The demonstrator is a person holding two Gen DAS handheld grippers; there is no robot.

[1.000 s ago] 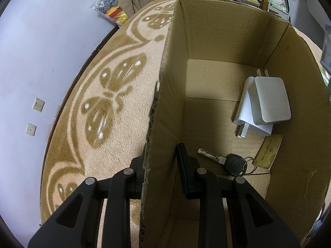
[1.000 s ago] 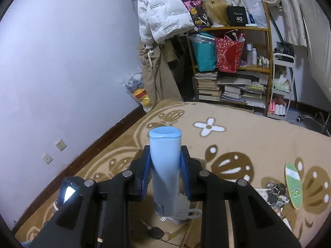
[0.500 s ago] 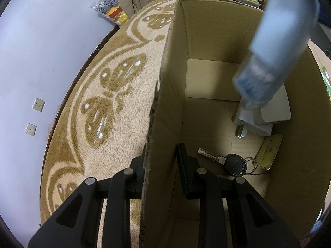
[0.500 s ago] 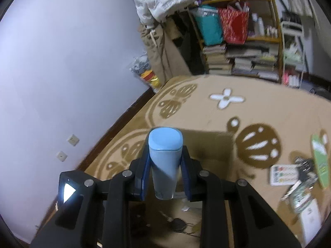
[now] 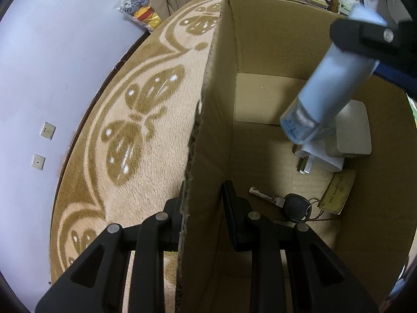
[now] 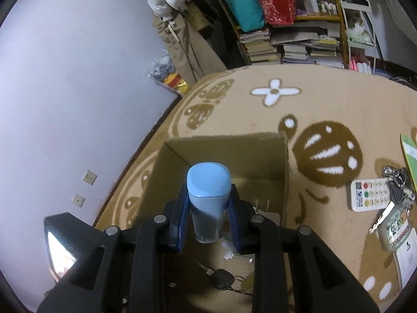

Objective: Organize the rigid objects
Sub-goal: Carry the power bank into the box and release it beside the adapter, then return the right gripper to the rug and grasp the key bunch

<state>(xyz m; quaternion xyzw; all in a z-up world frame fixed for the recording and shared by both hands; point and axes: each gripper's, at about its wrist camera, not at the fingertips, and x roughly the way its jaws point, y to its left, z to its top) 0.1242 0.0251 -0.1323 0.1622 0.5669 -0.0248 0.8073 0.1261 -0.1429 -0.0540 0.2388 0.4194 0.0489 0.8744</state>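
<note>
An open cardboard box (image 5: 260, 34) stands on the carpet. My left gripper (image 5: 202, 195) is shut on the box's left wall (image 5: 208, 120), one finger outside, one inside. My right gripper (image 6: 208, 203) is shut on a light blue tube (image 6: 208, 195); in the left wrist view the tube (image 5: 325, 94) hangs tilted inside the box above white chargers (image 5: 346, 133). A car key (image 5: 294, 204) with a gold tag (image 5: 338, 193) lies on the box floor.
On the carpet right of the box lie a small remote (image 6: 370, 194), a bunch of keys (image 6: 397, 182), a green card (image 6: 409, 154) and a keychain (image 6: 396, 229). A cluttered bookshelf (image 6: 294, 39) stands behind. A toy bag (image 5: 138, 7) leans by the wall.
My right gripper has carried the blue tube down over the box and lowered it inside, above the chargers. My left gripper has kept its hold on the box wall.
</note>
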